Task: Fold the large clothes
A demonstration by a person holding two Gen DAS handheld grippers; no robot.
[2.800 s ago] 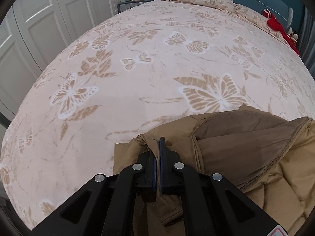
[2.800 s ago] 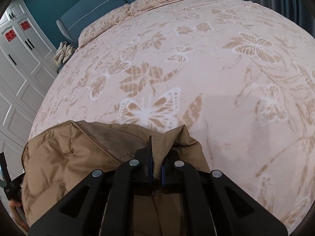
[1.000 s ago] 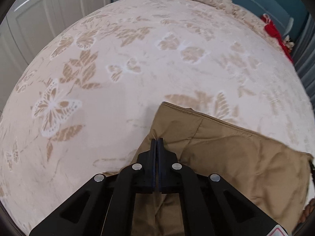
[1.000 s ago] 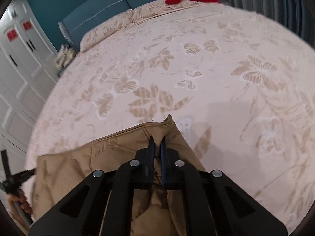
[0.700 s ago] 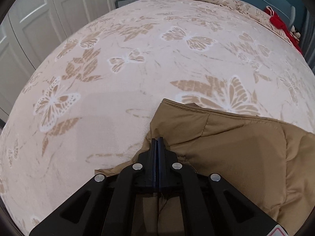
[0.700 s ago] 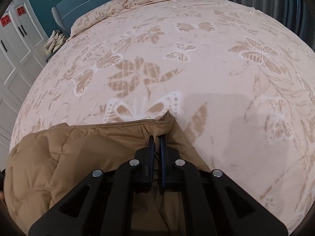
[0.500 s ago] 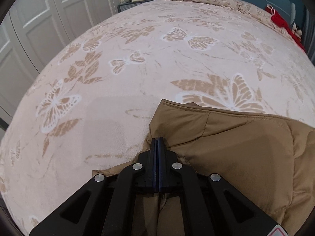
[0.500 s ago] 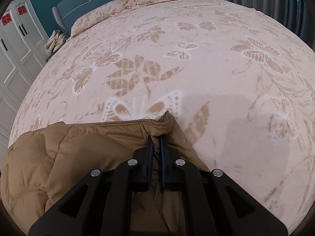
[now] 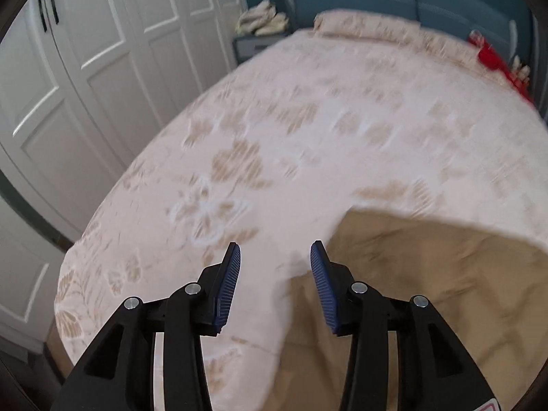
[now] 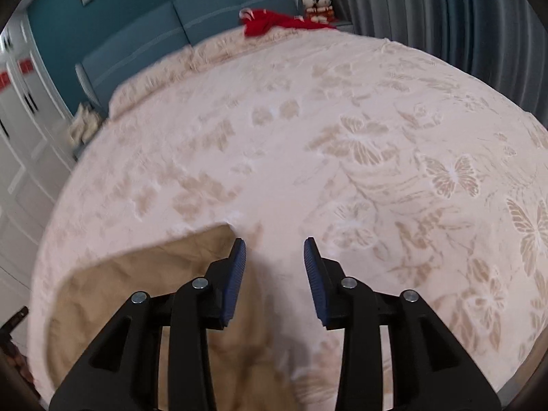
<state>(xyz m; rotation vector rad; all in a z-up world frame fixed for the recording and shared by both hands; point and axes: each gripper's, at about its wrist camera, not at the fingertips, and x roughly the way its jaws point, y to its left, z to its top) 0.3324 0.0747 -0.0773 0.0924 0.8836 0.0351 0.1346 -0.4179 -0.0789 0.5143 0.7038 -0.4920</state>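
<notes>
A tan padded jacket (image 9: 428, 274) lies flat on the bed with the pink butterfly cover (image 9: 308, 130). In the left wrist view it fills the lower right, and my left gripper (image 9: 275, 257) is open and empty above its left corner. In the right wrist view the jacket (image 10: 154, 287) fills the lower left, and my right gripper (image 10: 275, 251) is open and empty above its right corner. Both views are blurred by motion.
White wardrobe doors (image 9: 85, 68) stand along the bed's left side. A nightstand with folded cloths (image 9: 260, 24) and a teal headboard (image 10: 191, 24) are at the far end. Red clothing (image 10: 274, 22) lies near the pillows. Grey curtains (image 10: 462, 17) hang at the right.
Both grippers have opened and let go of the jacket's corners. The jacket now lies on the bed and both grippers have lifted away from it.
</notes>
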